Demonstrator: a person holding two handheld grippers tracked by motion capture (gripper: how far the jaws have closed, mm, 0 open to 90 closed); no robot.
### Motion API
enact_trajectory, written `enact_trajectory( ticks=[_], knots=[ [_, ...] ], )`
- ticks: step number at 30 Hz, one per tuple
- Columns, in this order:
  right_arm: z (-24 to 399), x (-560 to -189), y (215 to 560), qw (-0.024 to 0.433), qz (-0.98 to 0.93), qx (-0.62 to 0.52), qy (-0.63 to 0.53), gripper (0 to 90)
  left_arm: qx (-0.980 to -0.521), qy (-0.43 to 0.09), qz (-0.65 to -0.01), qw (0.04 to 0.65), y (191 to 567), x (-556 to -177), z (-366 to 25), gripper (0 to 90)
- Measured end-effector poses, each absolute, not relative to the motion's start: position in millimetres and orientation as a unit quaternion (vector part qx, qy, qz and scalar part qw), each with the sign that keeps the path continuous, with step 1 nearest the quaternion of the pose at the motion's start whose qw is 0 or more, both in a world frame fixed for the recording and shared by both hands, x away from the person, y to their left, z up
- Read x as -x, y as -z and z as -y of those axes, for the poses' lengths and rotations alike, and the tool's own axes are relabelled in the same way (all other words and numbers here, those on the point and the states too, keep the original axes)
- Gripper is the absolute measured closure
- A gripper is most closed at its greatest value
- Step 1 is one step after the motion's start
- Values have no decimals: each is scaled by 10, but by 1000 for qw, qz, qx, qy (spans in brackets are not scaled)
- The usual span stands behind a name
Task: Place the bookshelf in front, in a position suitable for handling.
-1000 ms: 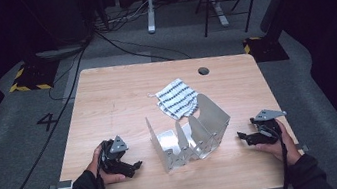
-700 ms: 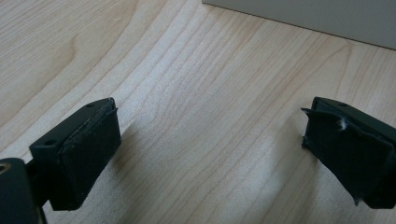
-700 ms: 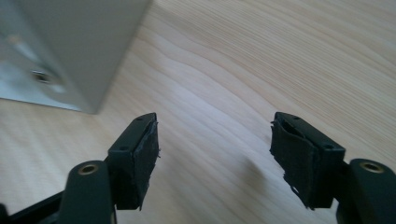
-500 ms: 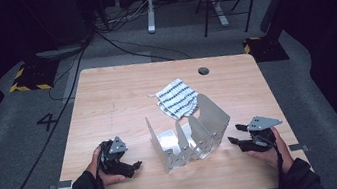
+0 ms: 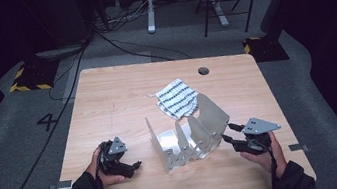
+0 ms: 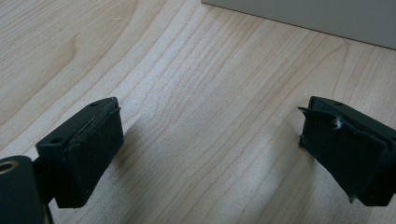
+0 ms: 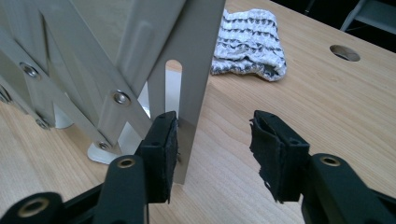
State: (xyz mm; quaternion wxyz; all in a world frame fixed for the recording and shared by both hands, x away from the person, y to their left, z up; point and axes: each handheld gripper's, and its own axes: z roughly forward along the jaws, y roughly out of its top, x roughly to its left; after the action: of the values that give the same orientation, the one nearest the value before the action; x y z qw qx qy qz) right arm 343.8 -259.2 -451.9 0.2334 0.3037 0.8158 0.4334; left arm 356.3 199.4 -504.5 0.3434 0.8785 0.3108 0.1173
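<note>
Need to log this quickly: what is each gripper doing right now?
Left gripper: open, nothing between its jaws, over bare table.
Right gripper: open, jaws just closing around the metal rack plate edge, not yet clamped.

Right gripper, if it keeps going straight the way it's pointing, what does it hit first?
Probably the metal rack: its end plate edge already sits between the right gripper jaws, by one pad. The striped cloth lies farther on.

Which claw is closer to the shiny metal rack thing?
The right claw. It is right at the metal rack, with the rack's end plate between its closing jaws, one pad against it. The left claw sits apart on the rack's other side, open over bare table.
</note>
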Motion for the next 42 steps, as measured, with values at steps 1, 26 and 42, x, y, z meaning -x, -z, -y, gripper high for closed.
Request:
enact_trajectory(
  ticks=[1, 26, 42],
  knots=[
    [2582, -3438, 4516, 237, -816, -304, -431, 527, -878, -117, -311, 344, 5045, -3555, -1998, 70],
    [2452, -3448, 4562, 268, -795, -341, -425, 592, -879, -117, -307, 346, 5042, -3557, -1993, 87],
    [2609, -3678, 4532, 292, -778, -383, -404, 548, -877, -116, -308, 350, 5036, -3514, -1944, 140]
  ],
)
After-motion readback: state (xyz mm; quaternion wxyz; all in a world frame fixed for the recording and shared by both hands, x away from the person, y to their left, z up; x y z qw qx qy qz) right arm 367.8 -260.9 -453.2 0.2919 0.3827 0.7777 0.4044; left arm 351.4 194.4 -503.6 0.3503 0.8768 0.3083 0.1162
